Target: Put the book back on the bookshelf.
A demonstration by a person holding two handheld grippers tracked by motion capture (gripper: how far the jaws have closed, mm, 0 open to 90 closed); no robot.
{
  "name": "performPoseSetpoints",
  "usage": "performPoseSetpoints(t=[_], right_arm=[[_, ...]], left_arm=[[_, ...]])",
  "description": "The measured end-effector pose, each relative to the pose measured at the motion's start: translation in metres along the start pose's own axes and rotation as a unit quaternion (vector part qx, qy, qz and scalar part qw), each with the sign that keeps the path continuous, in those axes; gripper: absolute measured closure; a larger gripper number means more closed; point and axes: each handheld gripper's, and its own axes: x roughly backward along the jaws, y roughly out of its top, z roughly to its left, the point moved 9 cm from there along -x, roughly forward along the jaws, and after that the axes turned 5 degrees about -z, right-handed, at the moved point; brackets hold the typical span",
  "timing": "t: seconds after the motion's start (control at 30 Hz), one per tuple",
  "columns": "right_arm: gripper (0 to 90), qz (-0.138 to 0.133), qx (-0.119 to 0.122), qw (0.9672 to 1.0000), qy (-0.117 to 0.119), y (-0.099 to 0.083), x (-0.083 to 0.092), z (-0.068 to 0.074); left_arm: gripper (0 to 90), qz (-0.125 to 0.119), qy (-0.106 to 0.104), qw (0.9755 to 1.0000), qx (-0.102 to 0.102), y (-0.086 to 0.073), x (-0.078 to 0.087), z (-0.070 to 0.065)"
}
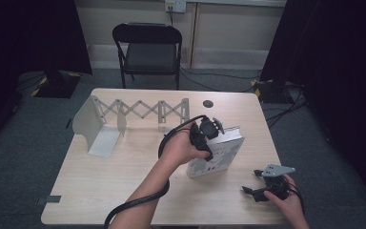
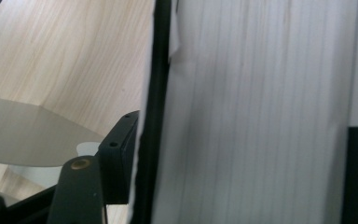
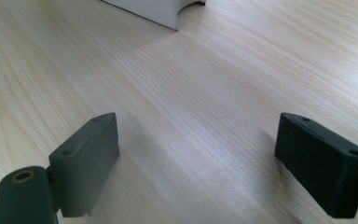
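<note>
A thick white book (image 1: 218,153) with a dark cover stands tilted on its edge right of the middle of the wooden table (image 1: 124,176). My left gripper (image 1: 204,139) comes at it from the left and is shut on it near its upper edge. In the left gripper view the page block (image 2: 256,112) sits between the jaws, and the left pad (image 2: 119,156) presses on the dark cover. My right gripper (image 1: 251,183) lies low at the table's near right corner, open, with bare wood between its pads (image 3: 88,154). A white corner of the book (image 3: 154,9) lies beyond it.
An extendable metal book rack (image 1: 138,110) with a scissor lattice stands at the back left, its bent end plate (image 1: 88,125) nearest the left edge; that plate (image 2: 23,130) also lies behind my left jaw. A cable hole (image 1: 208,103) and a black folding chair (image 1: 147,47) lie beyond.
</note>
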Motion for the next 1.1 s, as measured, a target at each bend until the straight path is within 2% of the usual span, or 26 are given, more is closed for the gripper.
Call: performPoseSetpoints(t=[0.1, 0.17, 0.23, 0.3, 0.33, 0.43, 0.5, 0.53, 0.67, 0.7, 0.77, 0.83, 0.97, 1.1], right_arm=[[13.2, 0.0, 0.0, 1.0, 0.0, 0.0, 0.0, 0.0], [13.2, 0.0, 0.0, 1.0, 0.001, 0.0, 0.0, 0.0], [13.2, 0.0, 0.0, 1.0, 0.001, 0.0, 0.0, 0.0], [13.2, -0.001, 0.0, 1.0, 0.002, 0.0, 0.0, 0.0], [13.2, -0.001, 0.0, 1.0, 0.002, 0.0, 0.0, 0.0], [13.2, 0.0, 0.0, 1.0, 0.002, 0.0, 0.0, 0.0], [13.2, 0.0, 0.0, 1.0, 0.003, 0.0, 0.0, 0.0], [13.2, 0.0, 0.0, 1.0, 0.003, 0.0, 0.0, 0.0], [13.2, 0.0, 0.0, 1.0, 0.003, 0.0, 0.0, 0.0], [13.2, -0.001, 0.001, 1.0, 0.002, 0.0, 0.0, 0.0], [13.2, 0.0, 0.001, 1.0, 0.003, 0.0, 0.0, 0.0], [13.2, 0.0, 0.001, 1.0, 0.003, 0.0, 0.0, 0.0], [13.2, 0.0, 0.001, 1.0, 0.003, 0.0, 0.0, -0.001], [13.2, 0.0, 0.001, 1.0, 0.004, 0.0, 0.0, -0.001]], left_arm=[[35.6, -0.002, 0.005, 1.0, 0.002, 0.0, 0.0, 0.0], [34.5, -0.015, -0.003, 0.9999, 0.007, 0.001, -0.001, -0.001], [33.8, -0.017, -0.004, 0.9998, 0.011, 0.001, -0.001, -0.001], [36.5, -0.014, -0.006, 0.9998, 0.01, 0.001, -0.001, -0.001], [37.4, -0.012, -0.005, 0.9999, 0.003, 0.001, -0.001, 0.0], [40.7, -0.017, -0.008, 0.9998, 0.011, 0.002, -0.001, -0.003], [43.1, -0.008, -0.01, 0.9999, 0.0, 0.001, 0.0, -0.005], [43.5, -0.011, -0.008, 0.9999, 0.001, 0.002, -0.001, -0.006], [45.9, 0.001, -0.006, 1.0, -0.002, 0.001, 0.0, -0.011], [47.0, 0.0, -0.006, 0.9999, -0.008, 0.002, 0.002, -0.012], [50.8, 0.003, -0.006, 1.0, -0.004, 0.003, 0.004, -0.015], [50.9, 0.0, -0.002, 0.9999, -0.013, 0.004, 0.004, -0.017], [51.2, 0.003, 0.004, 0.9999, -0.014, 0.005, 0.006, -0.021], [51.6, 0.005, -0.003, 0.9999, -0.015, 0.006, 0.01, -0.024]])
